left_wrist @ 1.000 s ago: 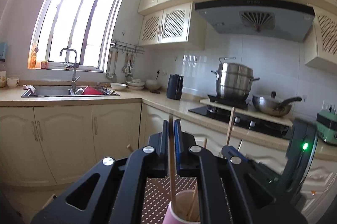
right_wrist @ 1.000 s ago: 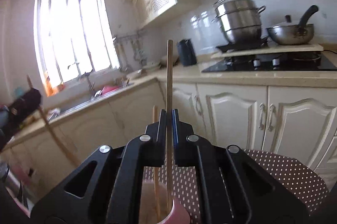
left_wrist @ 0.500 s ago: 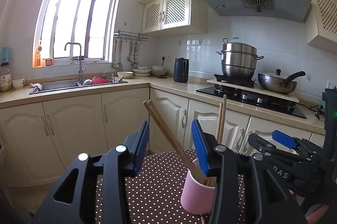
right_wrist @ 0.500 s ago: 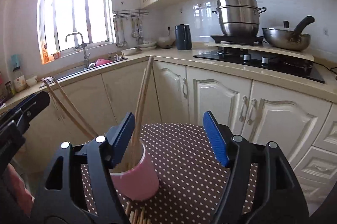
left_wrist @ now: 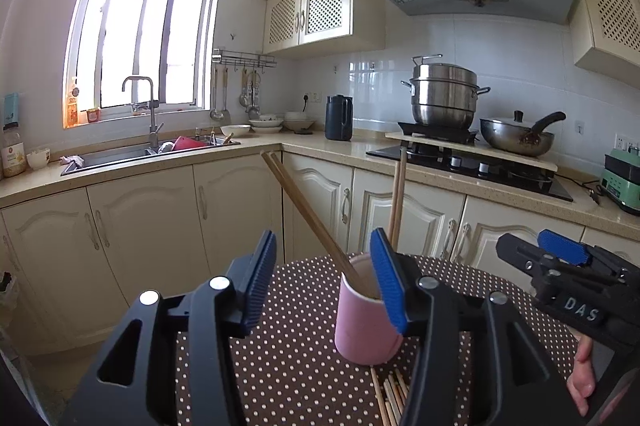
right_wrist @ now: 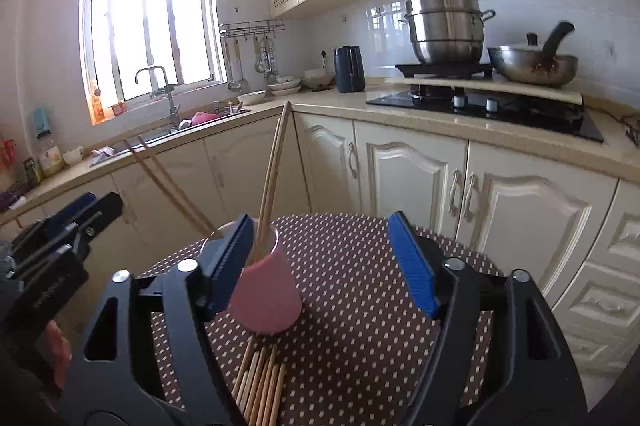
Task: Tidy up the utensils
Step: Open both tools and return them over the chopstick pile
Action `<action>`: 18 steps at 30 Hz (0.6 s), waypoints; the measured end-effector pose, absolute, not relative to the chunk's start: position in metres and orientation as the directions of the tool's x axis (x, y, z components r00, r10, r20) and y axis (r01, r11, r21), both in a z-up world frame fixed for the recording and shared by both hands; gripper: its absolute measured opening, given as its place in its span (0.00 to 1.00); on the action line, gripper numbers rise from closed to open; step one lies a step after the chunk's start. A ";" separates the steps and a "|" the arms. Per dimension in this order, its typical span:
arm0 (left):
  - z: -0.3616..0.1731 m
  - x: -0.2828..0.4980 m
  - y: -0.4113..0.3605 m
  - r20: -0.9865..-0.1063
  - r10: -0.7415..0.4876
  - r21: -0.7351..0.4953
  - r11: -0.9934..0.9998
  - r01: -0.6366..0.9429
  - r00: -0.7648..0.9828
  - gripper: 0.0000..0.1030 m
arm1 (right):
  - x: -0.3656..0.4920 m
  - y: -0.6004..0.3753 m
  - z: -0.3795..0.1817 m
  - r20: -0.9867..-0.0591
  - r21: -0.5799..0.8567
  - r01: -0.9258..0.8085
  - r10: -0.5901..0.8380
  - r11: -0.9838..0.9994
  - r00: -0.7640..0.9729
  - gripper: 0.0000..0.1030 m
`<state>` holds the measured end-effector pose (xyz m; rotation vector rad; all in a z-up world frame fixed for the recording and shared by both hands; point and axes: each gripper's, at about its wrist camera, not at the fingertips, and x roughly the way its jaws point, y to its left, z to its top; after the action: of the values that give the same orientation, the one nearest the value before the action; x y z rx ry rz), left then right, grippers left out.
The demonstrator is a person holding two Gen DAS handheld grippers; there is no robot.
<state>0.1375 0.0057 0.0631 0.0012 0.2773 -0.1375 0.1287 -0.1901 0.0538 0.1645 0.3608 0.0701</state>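
A: Left gripper (left_wrist: 322,280) — how does it stand?

B: Spread wide, nothing between the blue pads (left_wrist: 262,276). The pink cup (left_wrist: 366,318) sits just ahead of it, partly behind its right finger, on the dotted bench (left_wrist: 288,358).

A: What's in the cup?

B: Four chopsticks. One leaning pair (left_wrist: 308,212) tilts off to that gripper's left; an upright pair (left_wrist: 397,198) rises above its right finger.

A: And the right gripper (right_wrist: 328,262)?

B: Also spread, holding nothing. The cup stands against the inner face of its left finger; whether they touch I cannot tell.

A: Anything left to sort?

B: A loose bundle of chopsticks (right_wrist: 260,382) lies flat on the bench, just on the near side of the cup, low between the right gripper's fingers.

A: The grippers to each other?

B: Side by side, near, apart, the cup ahead between them.
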 end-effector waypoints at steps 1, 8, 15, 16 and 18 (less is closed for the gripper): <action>0.061 0.134 0.005 -0.279 -0.138 -0.016 0.990 0.139 0.950 0.51 | 0.123 -0.193 0.052 -0.350 0.183 -0.036 0.100 0.982 0.932 0.75; 0.044 0.109 0.000 -0.344 -0.165 -0.015 0.985 0.171 0.924 0.61 | 0.100 -0.197 0.030 -0.424 0.177 -0.020 0.095 0.984 0.901 0.83; 0.007 0.103 -0.004 -0.478 -0.208 -0.042 0.976 0.214 0.853 0.61 | 0.090 -0.184 -0.012 -0.539 0.131 -0.018 0.087 0.991 0.838 0.83; -0.001 0.104 -0.004 -0.507 -0.215 -0.054 0.974 0.219 0.834 0.61 | 0.091 -0.182 -0.018 -0.557 0.126 -0.022 0.090 0.992 0.826 0.83; -0.011 0.105 -0.003 -0.535 -0.212 -0.057 0.975 0.216 0.818 0.61 | 0.093 -0.177 -0.028 -0.591 0.116 -0.030 0.093 0.993 0.801 0.83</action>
<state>0.1053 -0.0027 -0.0111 0.0066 0.5690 -0.2280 0.0933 -0.1768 -0.0284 0.1031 0.6386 0.0661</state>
